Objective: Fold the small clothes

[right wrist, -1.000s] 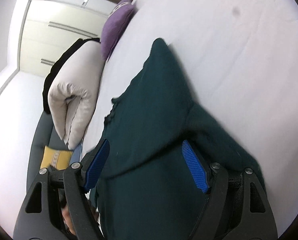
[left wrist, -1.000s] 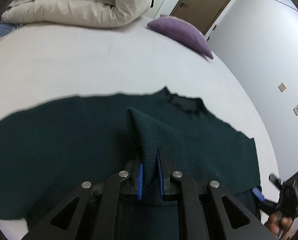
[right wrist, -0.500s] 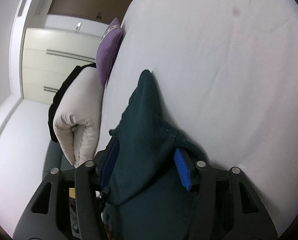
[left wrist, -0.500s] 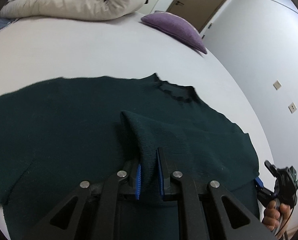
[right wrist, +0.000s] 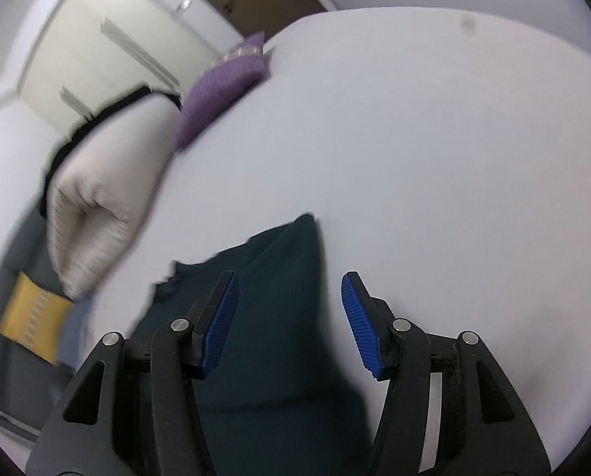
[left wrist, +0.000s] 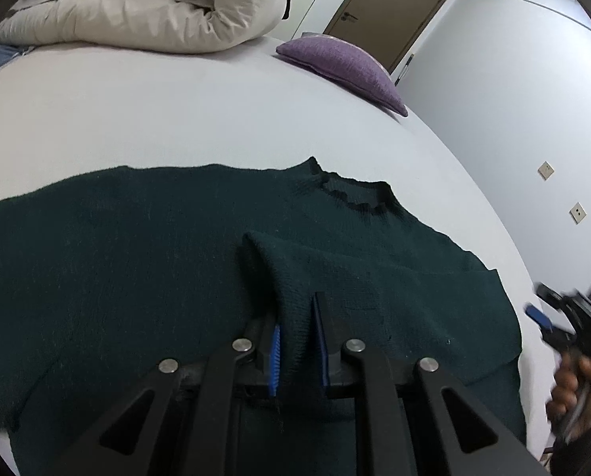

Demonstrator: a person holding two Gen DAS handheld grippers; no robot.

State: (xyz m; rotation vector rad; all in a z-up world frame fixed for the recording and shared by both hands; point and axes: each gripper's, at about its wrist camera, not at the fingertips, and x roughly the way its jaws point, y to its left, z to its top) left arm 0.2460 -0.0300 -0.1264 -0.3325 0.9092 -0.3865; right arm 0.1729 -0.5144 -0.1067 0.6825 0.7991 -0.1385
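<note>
— Nearest in the left wrist view?
— Left gripper (left wrist: pixel 297 341), blue pads (left wrist: pixel 275 361) pinched narrow on a raised fold of the dark green sweater (left wrist: pixel 137 261).
— And the sweater itself?
— Spread flat on the white bed (left wrist: pixel 176 111), frilled neckline (left wrist: pixel 351 194) on the far edge, just beyond the pinched fold. One sleeve out toward the left border of the view, the other toward the right.
— Right of the sweater?
— Right gripper (left wrist: pixel 549 317) at the sweater's right edge, held in a hand (left wrist: pixel 573 388); blurred there, so no telling the gap from that side.
— From its own camera, then?
— Right gripper (right wrist: pixel 289 325) wide apart, nothing between the blue pads (right wrist: pixel 220 317) in grip. Corner of the sweater (right wrist: pixel 279 317) lying below and between them, flat on the bed (right wrist: pixel 434 158). Whole view smeared by motion.
— Farther beyond the sweater?
— Bare sheet, then a purple cushion (left wrist: pixel 343 67) well past the neckline, and a rolled cream duvet (left wrist: pixel 144 12) to the cushion's left. Behind those, a brown door (left wrist: pixel 390 12) and grey wall.
</note>
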